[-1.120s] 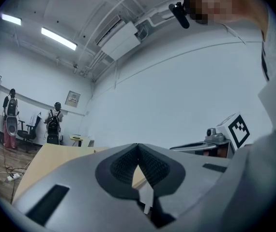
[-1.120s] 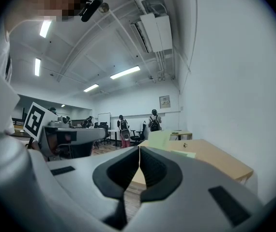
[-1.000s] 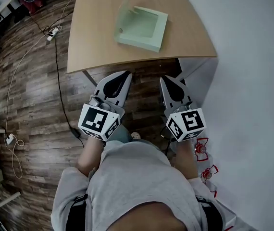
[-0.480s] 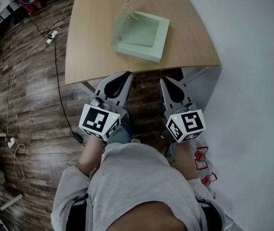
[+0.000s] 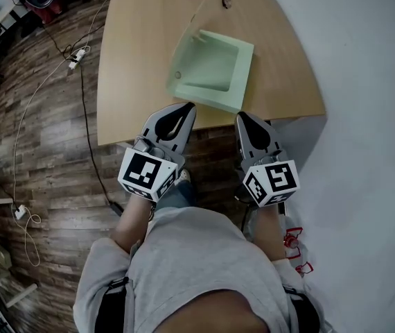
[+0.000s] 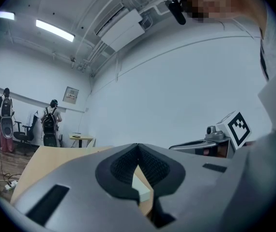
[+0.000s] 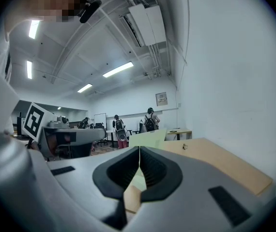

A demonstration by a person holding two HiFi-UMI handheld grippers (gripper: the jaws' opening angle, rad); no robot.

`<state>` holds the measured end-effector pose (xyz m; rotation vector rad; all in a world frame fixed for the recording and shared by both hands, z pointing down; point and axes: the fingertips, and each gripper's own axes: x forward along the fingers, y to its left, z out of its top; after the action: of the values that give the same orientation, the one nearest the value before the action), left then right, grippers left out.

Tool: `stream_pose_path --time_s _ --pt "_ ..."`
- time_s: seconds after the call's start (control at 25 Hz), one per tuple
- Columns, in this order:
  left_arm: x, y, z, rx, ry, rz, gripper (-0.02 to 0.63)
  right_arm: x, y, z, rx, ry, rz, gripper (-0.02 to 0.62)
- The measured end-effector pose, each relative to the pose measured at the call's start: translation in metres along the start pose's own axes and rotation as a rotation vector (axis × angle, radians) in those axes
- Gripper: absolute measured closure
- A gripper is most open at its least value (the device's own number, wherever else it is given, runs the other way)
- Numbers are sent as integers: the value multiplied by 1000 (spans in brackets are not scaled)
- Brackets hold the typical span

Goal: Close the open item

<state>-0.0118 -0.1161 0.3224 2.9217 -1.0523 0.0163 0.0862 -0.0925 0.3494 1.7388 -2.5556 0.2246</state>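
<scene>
A pale green box (image 5: pixel 216 73) lies open on the wooden table (image 5: pixel 135 61), near its front edge. Its lid (image 5: pixel 183 55) stands up along the box's left side. My left gripper (image 5: pixel 186 107) is shut and empty, its tip just over the table's front edge, short of the box's near left corner. Just as shut and empty, my right gripper (image 5: pixel 243 116) points at the near right corner. In the left gripper view the shut jaws (image 6: pixel 138 147) let a box corner (image 6: pixel 142 190) show below them. The right gripper view shows the lid (image 7: pixel 147 138) beyond its shut jaws (image 7: pixel 139 149).
A small dark object (image 5: pixel 224 1) lies at the table's far edge. A white wall (image 5: pixel 371 82) runs along the right. Cables and a power strip (image 5: pixel 77 48) lie on the wooden floor at the left. Several people (image 7: pixel 150 121) stand far off in the room.
The table and box have come nearer and lower in the head view. Both shut grippers now reach the table's front edge, where earlier they hung over the floor.
</scene>
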Motion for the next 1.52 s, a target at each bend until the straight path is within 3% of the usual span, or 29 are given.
stream_pose_path --time_s 0.4,0.92,1.44,1.52 --pt "34 59 -4 19 21 6 591 56 -21 5 25 -5 -46 583" --pt "50 111 1 13 -20 -29 591 104 -17 6 23 -19 -87 583" --pt "58 121 1 24 -9 -14 588 106 -20 10 13 -9 -100 583" --pt "60 123 1 31 -3 1 563 109 -23 14 8 -11 -87 583"
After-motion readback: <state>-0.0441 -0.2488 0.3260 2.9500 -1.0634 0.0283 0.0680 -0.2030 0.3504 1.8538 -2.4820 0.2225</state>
